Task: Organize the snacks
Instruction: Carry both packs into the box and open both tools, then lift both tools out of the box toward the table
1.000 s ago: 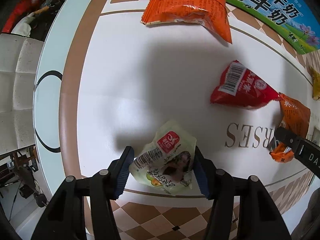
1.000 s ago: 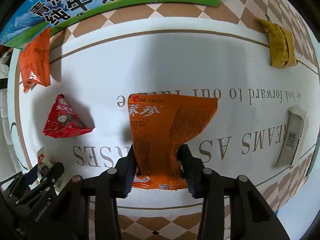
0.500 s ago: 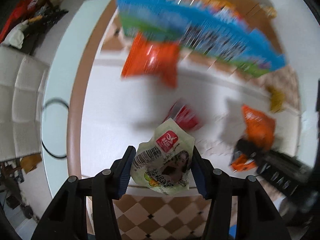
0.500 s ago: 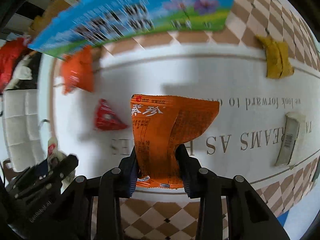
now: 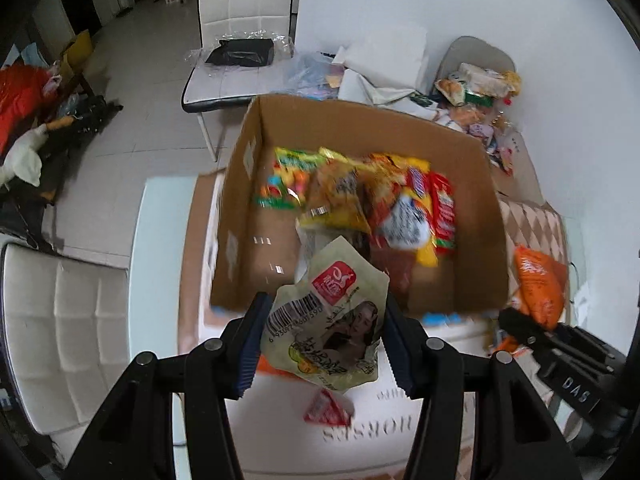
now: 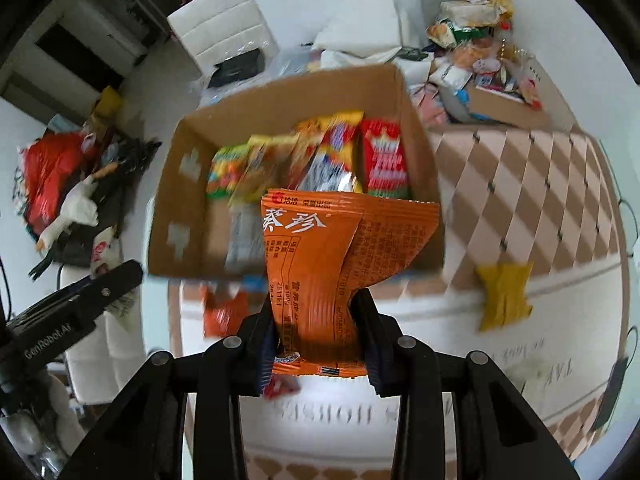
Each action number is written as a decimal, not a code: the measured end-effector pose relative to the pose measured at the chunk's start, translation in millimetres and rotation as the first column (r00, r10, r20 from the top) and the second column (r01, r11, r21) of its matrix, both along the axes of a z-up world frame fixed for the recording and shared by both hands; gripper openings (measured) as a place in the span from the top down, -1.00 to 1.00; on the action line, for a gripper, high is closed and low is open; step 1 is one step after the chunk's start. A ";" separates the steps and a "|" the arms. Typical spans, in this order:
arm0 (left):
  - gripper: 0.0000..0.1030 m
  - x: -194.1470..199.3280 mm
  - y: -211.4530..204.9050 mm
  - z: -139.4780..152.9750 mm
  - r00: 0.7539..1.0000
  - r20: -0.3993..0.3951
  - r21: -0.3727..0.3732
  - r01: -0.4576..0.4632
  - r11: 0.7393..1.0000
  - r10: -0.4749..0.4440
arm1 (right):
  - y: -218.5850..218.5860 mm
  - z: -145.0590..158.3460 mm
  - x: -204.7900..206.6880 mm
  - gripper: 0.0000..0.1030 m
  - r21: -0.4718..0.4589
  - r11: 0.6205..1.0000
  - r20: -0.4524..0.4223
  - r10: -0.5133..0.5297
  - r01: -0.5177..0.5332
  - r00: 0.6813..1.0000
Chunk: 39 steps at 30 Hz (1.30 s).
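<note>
I am carrying two snacks to the open brown cardboard box [image 5: 476, 216] on the table, and I want to drop them in well. My left gripper [image 5: 324, 344] is squeezed tight on a pale green plastic snack pouch with a red logo [image 5: 328, 320]. My right gripper [image 6: 316, 336] pinches the bottom of a flat orange foil snack packet with white writing [image 6: 320, 256]; its jaws have just been closing on it. Both snacks hang in the air in front of the box's near wall. The box already has many bright snack bags [image 6: 320, 156] at the back, so I think the bare brown floor at the front is the best spot. I should go over the wall before I let go. Both tools point steeply down. A small red triangle packet [image 5: 328, 408] and a yellow packet [image 6: 504, 296] lie on the white tablecloth [image 6: 440, 344], not yet packed.
</note>
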<state>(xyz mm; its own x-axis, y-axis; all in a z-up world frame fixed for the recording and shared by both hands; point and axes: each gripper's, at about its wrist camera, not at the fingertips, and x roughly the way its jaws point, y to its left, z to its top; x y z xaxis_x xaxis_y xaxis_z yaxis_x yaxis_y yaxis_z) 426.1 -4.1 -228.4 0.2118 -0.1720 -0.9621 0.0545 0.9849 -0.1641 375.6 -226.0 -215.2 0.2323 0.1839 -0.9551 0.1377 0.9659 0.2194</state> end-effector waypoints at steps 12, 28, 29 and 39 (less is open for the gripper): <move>0.01 79.3 -6.2 -88.7 0.976 -0.219 0.080 0.032 0.996 -0.014 | -13.3 -83.1 94.1 0.25 -0.099 0.995 -0.132 -0.006 -0.007 0.991; -0.34 70.8 -3.5 -120.9 0.955 -0.297 0.054 0.041 0.998 -0.023 | -7.0 -128.3 101.0 -0.80 -0.114 0.989 -0.253 0.060 -0.091 0.966; -0.35 69.9 -3.3 -117.4 0.958 -0.286 0.052 0.037 0.998 -0.020 | -6.6 -127.0 100.6 -0.80 -0.116 0.989 -0.253 0.059 -0.091 0.966; -0.35 48.9 -4.6 -74.9 0.989 -0.147 0.104 0.012 0.995 0.004 | -8.4 -110.2 86.8 -0.80 -0.130 0.990 -0.205 0.033 -0.061 0.978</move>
<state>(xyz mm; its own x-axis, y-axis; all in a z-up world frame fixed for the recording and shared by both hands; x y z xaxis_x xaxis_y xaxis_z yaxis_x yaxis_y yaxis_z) 475.0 -8.7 -303.3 0.0665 -0.0698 -0.9953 0.0416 0.9969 -0.0671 462.5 -234.4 -325.5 0.0265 0.0559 -0.9981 0.1191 0.9911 0.0587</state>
